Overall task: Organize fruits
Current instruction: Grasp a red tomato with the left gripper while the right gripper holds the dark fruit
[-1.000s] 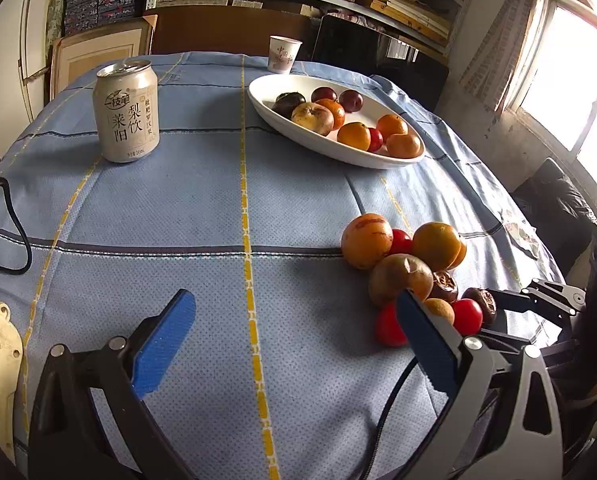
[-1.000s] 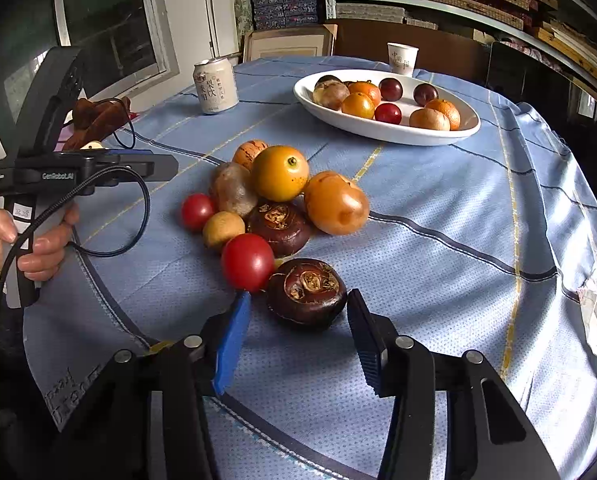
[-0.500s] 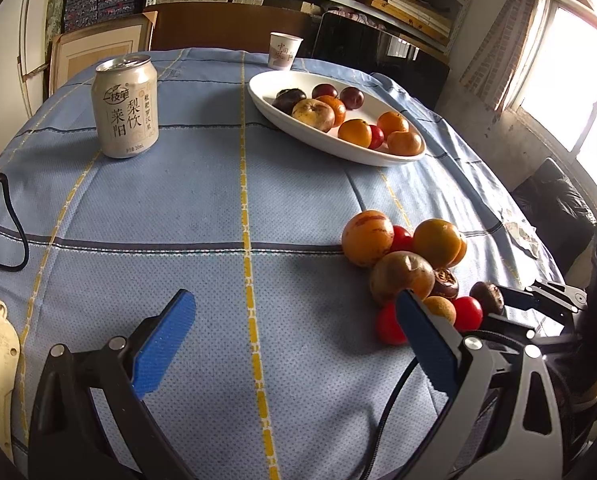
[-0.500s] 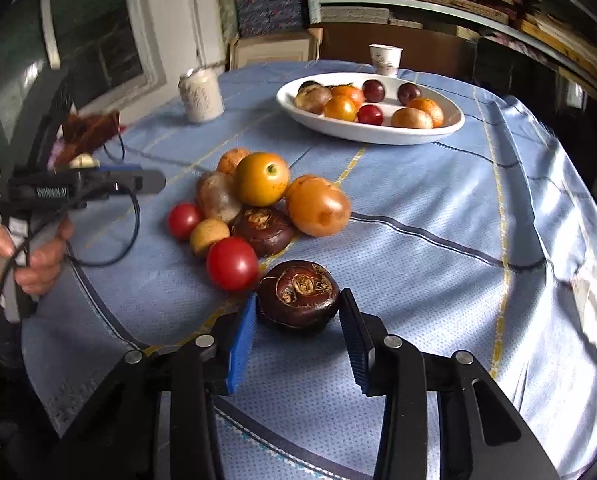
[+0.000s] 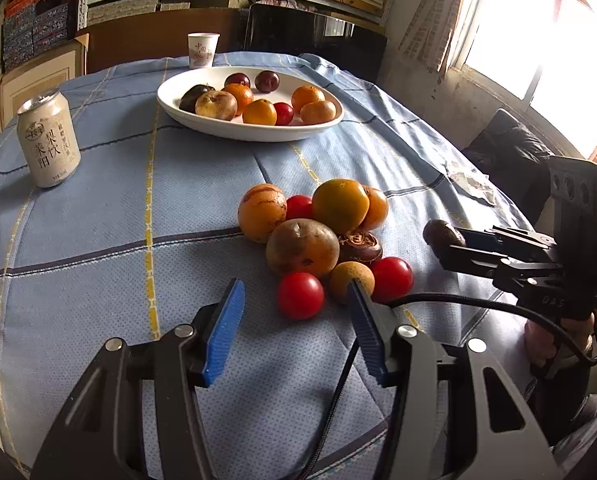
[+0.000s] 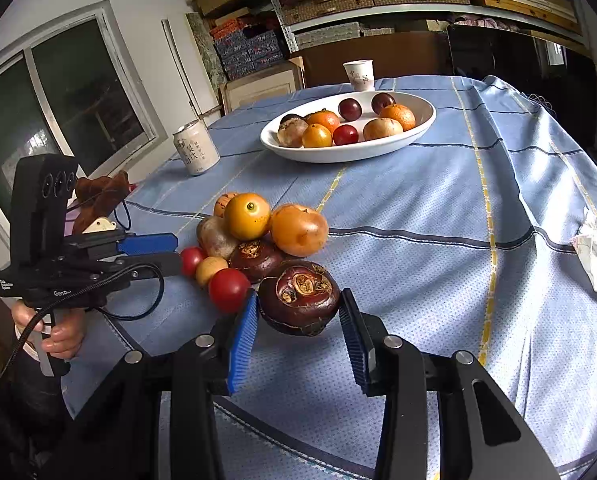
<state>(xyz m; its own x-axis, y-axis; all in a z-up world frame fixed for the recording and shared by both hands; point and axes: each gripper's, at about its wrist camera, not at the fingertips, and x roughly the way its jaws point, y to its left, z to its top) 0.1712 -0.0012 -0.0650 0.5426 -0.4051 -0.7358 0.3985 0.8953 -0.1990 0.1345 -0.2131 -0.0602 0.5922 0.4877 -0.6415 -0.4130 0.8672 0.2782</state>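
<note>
The right gripper (image 6: 298,322) had its jaws clamped on a dark brown mangosteen (image 6: 298,298), lifted just clear of the worktop (image 6: 438,208) beside the loose fruit pile (image 5: 318,236). The left gripper (image 5: 296,322) had just been closing, its jaws apart and empty near a red tomato (image 5: 300,295). The mangosteen looked hard-shelled, round and light, best held across its widest part. The white dish (image 6: 378,152) stood well apart.

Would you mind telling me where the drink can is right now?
The drink can stands upright on the blue tablecloth at the left of the left wrist view, left of the white fruit bowl and well behind the loose fruit pile.
</note>
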